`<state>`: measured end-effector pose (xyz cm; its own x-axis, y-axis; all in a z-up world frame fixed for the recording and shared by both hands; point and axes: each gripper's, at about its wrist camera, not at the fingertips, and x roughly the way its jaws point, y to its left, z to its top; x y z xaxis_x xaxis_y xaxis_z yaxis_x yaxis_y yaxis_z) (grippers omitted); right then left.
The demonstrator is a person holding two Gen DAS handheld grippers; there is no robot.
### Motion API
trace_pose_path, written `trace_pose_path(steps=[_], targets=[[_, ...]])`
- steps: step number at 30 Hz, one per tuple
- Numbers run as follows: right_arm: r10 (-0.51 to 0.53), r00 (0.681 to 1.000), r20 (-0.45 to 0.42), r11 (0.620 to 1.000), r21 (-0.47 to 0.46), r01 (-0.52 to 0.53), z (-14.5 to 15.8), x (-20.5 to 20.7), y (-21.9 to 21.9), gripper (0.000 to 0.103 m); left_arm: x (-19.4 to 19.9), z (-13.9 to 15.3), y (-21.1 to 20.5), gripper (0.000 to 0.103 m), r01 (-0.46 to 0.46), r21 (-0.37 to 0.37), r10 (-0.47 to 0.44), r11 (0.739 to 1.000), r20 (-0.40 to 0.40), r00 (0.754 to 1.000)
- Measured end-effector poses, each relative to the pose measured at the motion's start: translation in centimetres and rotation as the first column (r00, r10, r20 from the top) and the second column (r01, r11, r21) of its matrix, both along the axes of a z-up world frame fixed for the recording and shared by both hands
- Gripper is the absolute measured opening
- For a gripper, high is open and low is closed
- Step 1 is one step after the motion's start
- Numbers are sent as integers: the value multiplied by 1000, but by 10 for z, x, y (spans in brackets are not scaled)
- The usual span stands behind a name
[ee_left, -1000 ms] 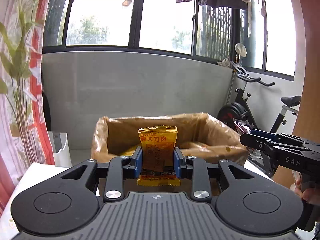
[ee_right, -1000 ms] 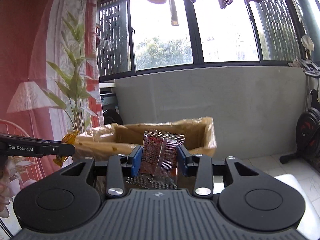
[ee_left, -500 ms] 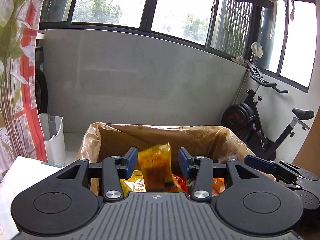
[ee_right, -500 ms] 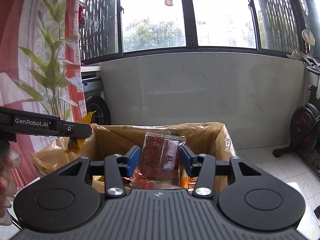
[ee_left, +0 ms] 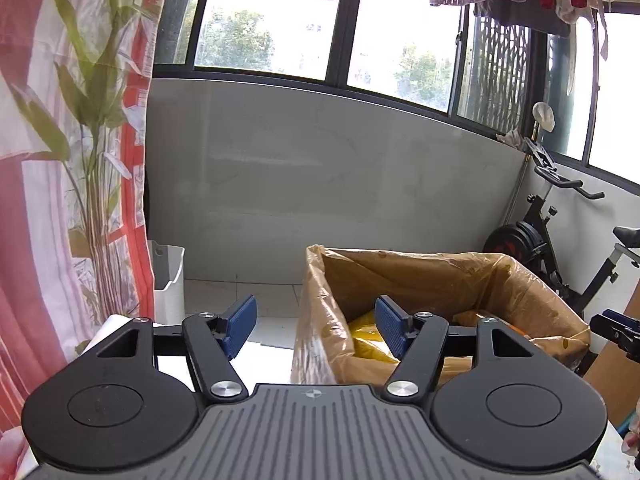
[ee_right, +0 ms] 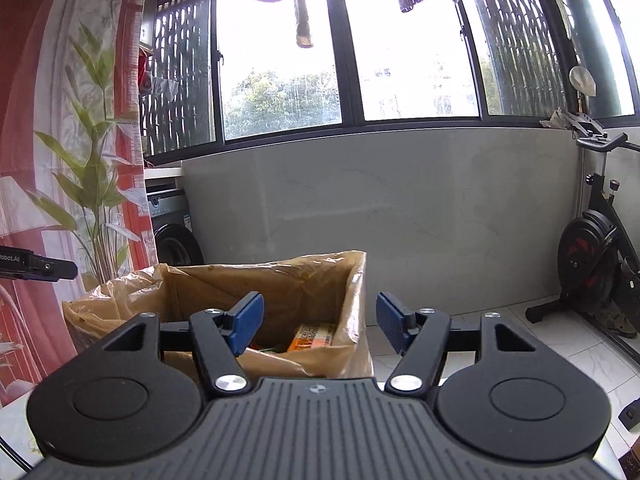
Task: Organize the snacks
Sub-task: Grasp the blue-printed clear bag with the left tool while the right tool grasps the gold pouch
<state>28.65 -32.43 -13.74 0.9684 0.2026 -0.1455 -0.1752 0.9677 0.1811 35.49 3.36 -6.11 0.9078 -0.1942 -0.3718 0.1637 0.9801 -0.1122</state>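
A cardboard box lined with a brownish plastic bag stands ahead, also in the right wrist view. Snack packets lie inside: a yellow one and an orange one. My left gripper is open and empty, over the box's near left corner. My right gripper is open and empty, over the box's near right corner. The tip of the right gripper shows at the right edge of the left wrist view, and the left gripper's tip at the left edge of the right wrist view.
A white bin stands on the floor to the left. An exercise bike is at the right. A patterned curtain hangs at the left, with a washing machine behind. A grey wall under windows lies behind the box.
Both grippers opened and dropped their packets into the box: the orange-yellow one from the left, the clear red one from the right. Both grippers have drawn apart sideways.
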Motion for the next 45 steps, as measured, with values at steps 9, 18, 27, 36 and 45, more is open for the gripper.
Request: trace_pose_path(steps=[9,18,27,36,45], targets=[[-28,982,-185,998,-65,16,-77,-23,-14,66,-24,-45,34,68,-117,-28,114,993,-88,990],[-20,909,-416,989,-142,-43,-145,-3,21,78,-34,-91,33,68,-151,11,150,989,-185,971],[-58,882,-467,983,-180,-31,-160,6,29,73,-28,-113,30,69,-141,26,143,990,-241,960],[-50,907,-418,987,-157,-18,-161,-15,29,48,-22,-135,15,69,-93,45,102,995,-293,951],[11,926,-378,988,-141,-69,-159,-23,28,46,-25,-163,-3,69,-13,69,37,998,-361,932]])
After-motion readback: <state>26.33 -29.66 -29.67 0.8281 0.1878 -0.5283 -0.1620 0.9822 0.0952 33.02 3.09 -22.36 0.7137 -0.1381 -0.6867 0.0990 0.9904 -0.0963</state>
